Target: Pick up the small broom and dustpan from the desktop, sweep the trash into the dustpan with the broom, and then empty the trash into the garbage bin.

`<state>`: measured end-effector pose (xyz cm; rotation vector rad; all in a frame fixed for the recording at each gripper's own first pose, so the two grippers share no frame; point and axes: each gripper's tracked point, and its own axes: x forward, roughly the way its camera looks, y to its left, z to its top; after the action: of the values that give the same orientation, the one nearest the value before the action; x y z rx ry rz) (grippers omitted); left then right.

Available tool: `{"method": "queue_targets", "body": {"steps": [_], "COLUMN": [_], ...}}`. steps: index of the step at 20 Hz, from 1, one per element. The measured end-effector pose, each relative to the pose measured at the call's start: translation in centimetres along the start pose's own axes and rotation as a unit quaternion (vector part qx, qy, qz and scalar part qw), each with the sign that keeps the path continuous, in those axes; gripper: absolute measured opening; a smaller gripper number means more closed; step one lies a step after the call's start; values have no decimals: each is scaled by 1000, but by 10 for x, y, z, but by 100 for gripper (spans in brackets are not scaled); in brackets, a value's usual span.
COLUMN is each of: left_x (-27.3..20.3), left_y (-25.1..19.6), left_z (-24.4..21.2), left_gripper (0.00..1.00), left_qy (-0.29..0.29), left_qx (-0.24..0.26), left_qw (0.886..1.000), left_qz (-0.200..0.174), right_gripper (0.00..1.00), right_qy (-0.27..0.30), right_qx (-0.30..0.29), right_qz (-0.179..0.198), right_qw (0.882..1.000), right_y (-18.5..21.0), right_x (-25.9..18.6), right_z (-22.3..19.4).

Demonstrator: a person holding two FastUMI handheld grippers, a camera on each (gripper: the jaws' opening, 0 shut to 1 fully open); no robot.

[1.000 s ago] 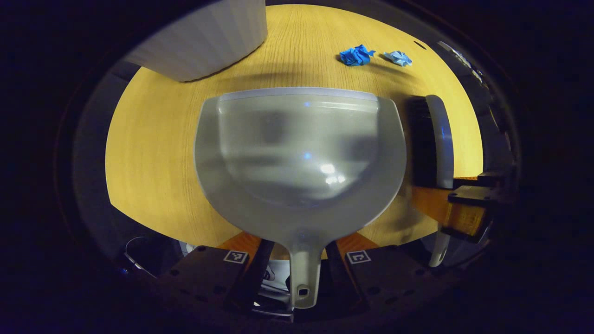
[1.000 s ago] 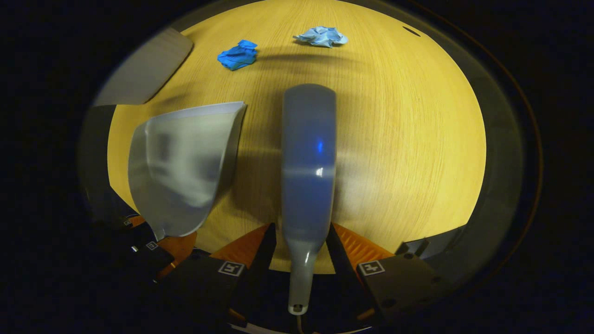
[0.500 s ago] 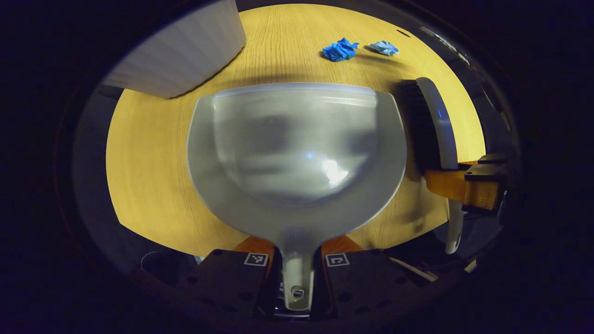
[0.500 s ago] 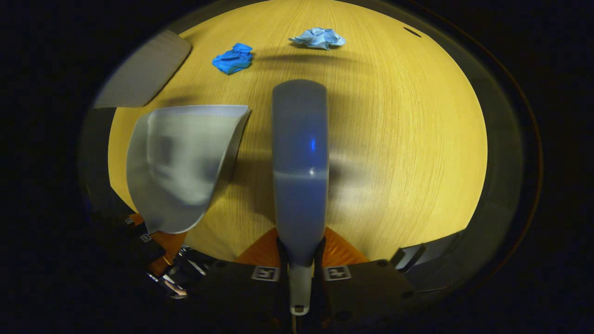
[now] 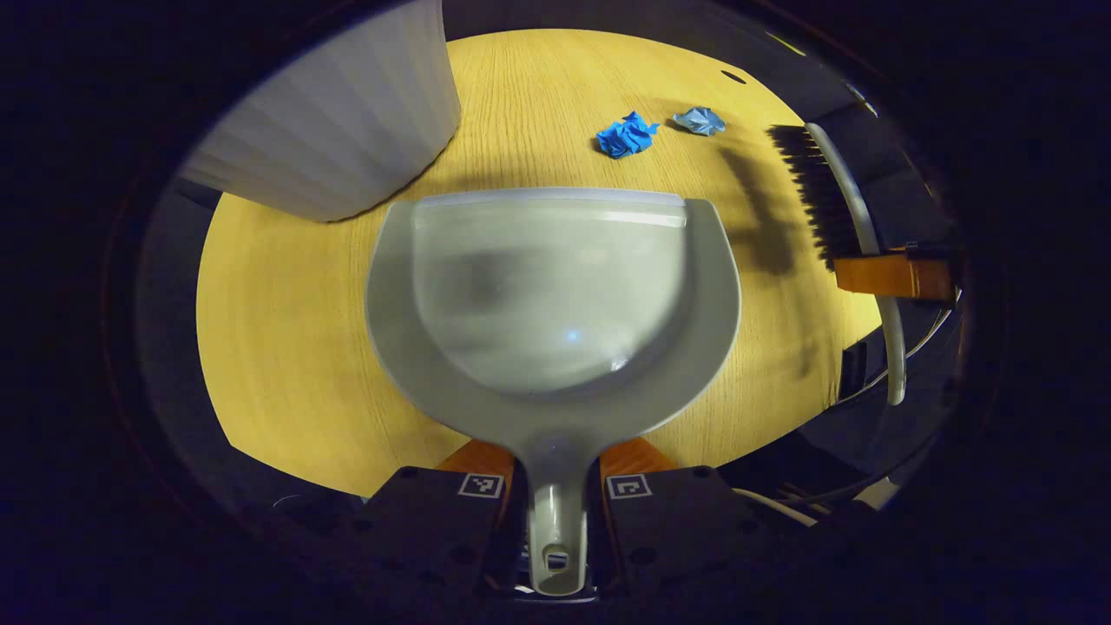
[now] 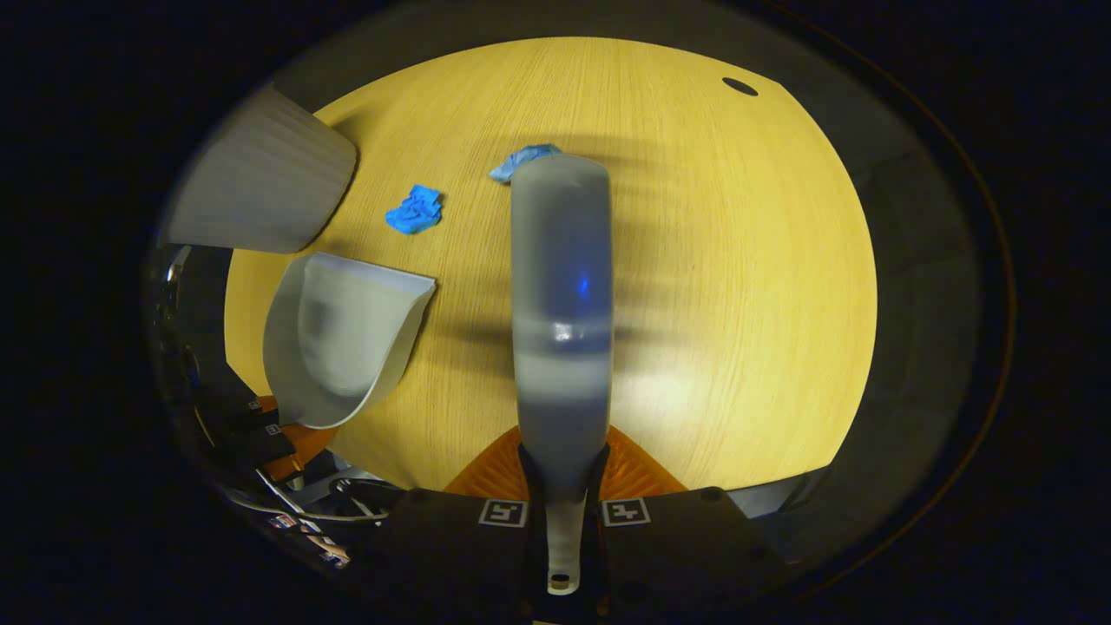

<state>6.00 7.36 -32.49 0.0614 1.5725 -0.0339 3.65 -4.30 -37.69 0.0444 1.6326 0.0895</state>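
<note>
I am clamping my left gripper (image 5: 555, 495) on the glossy grey dustpan (image 5: 551, 295) above the desk (image 5: 278, 330), my right gripper (image 6: 562, 499) squeezing the black-bristled broom (image 6: 560, 286) beside two crumpled blue scraps (image 5: 627, 137).

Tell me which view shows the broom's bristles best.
The left gripper view: the broom appears side-on at the right, its dark bristles clear of the desktop. In the right gripper view the broom's back faces the camera, covering the bristles.
</note>
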Motion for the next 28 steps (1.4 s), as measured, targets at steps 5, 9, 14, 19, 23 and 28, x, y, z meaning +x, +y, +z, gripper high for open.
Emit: {"method": "queue_targets", "body": {"steps": [5, 9, 14, 19, 23, 28], "left_x": [-3, -7, -15, -10, -3, -6], "left_y": [-3, 1, 1, -6, 3, 26], "left_z": [0, -3, 1, 18, 39, 35], "left_gripper": [27, 27, 26, 24, 24, 25], "left_qy": [-5, -11, -30, -30, -33, -10], "left_qx": [0, 1, 8, 30, 88, 139], "left_qw": [1000, 1000, 999, 999, 995, 989], "left_qz": [-9, -14, -9, -5, 25, 47], "right_gripper": [17, 17, 16, 17, 16, 16], "right_qy": [-9, -12, -17, -33, -47, -18], "right_qx": [3, 5, 3, -29, -53, -152], "right_qz": [-10, -7, 1, -25, -67, -81], "right_qw": [1000, 1000, 1000, 999, 995, 985], "right_y": [-18, -23, -27, -56, -88, -78], "right_x": [1, 0, -2, -2, 9, 40], "right_z": [20, 23, 29, 71, 123, 140]}}
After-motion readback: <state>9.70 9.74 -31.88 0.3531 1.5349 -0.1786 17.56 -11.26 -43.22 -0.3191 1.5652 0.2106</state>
